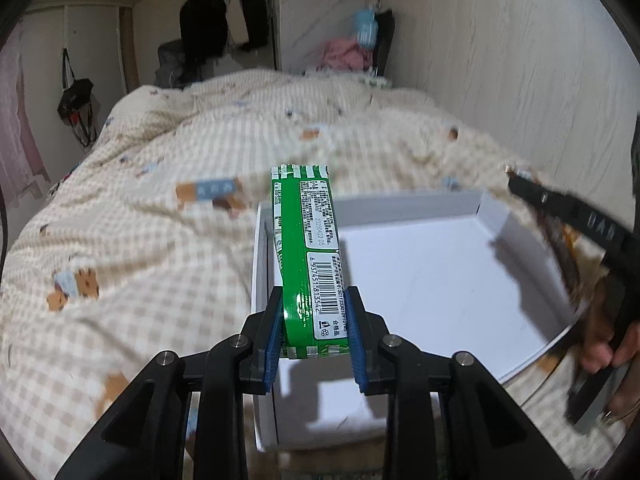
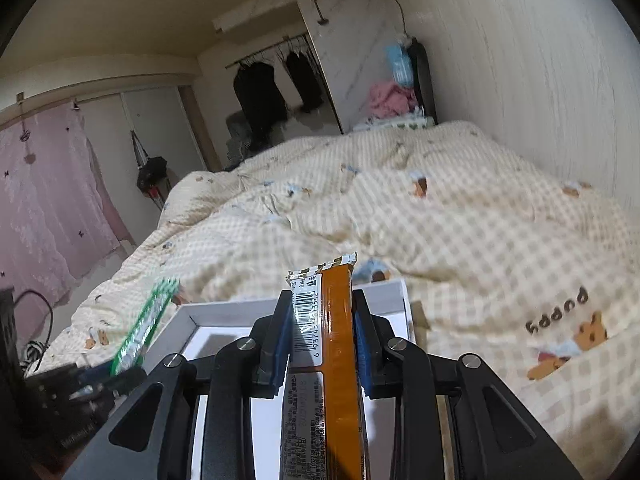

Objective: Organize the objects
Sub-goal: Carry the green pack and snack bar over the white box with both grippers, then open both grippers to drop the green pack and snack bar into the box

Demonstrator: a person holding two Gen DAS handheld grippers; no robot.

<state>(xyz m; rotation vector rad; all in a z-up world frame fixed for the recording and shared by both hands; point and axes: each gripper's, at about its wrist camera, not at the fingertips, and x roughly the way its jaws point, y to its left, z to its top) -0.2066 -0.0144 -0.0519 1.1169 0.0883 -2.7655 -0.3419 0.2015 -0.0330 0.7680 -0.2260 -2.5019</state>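
Note:
My left gripper (image 1: pixel 314 324) is shut on a green snack packet (image 1: pixel 306 248), held edge-up over the left side of a white shallow box (image 1: pixel 440 280) on the bed. My right gripper (image 2: pixel 322 332) is shut on an orange snack packet (image 2: pixel 338 360) with a barcode label, held over the same white box (image 2: pixel 224 310). In the left wrist view the right gripper (image 1: pixel 560 216) shows at the box's right edge. In the right wrist view the green packet (image 2: pixel 144 328) and the left gripper (image 2: pixel 100 376) show at the left, blurred.
The box rests on a cream checked quilt (image 1: pixel 140 220) with bear prints covering the bed. A wood-panel wall (image 1: pixel 520 60) runs along the right. Dark clothes (image 1: pixel 204 36) hang at the far end, and a pink curtain (image 2: pixel 44 200) is on the left.

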